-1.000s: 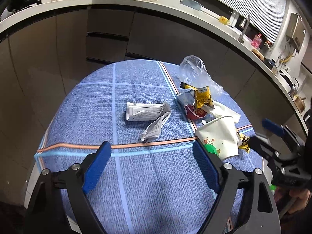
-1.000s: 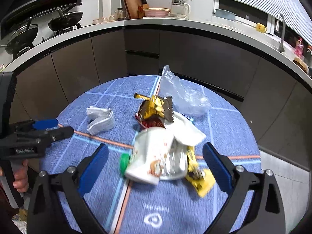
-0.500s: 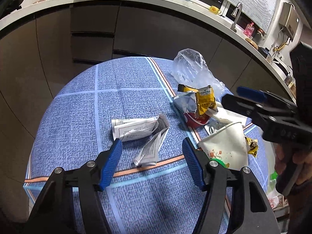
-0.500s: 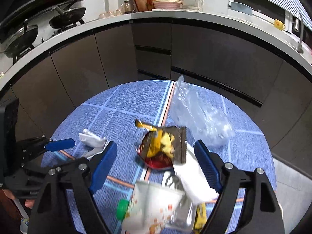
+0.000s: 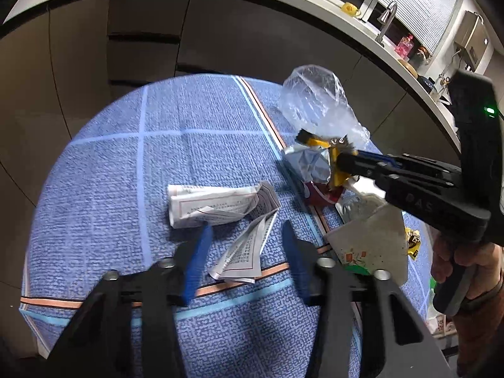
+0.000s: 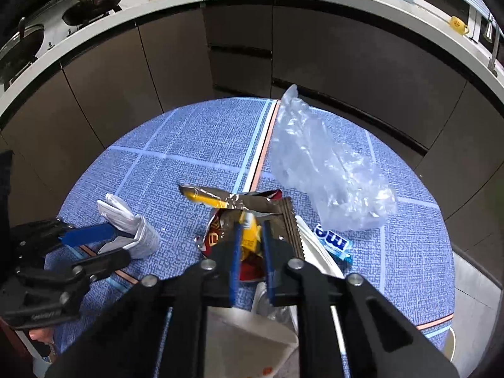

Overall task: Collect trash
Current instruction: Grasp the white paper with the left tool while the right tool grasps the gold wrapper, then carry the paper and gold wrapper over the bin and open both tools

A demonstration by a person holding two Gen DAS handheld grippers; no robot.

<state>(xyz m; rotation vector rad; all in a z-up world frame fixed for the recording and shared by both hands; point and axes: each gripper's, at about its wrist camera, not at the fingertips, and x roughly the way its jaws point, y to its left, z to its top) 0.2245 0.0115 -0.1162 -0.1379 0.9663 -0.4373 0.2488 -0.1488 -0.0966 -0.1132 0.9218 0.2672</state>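
The yellow snack wrapper (image 6: 249, 236) on the blue tablecloth (image 6: 189, 145) now sits pinched in my right gripper (image 6: 250, 245), whose jaws have just closed from wide. My left gripper (image 5: 245, 245) has just narrowed around the folded paper (image 5: 245, 249), pads not yet touching it.

text: you can read white letters "me" on the blue wrapper (image 6: 334, 240) right of the right fingers | printed leaflet (image 5: 217, 204) between the left fingers: print too small | red packet (image 6: 214, 236): characters unreadable
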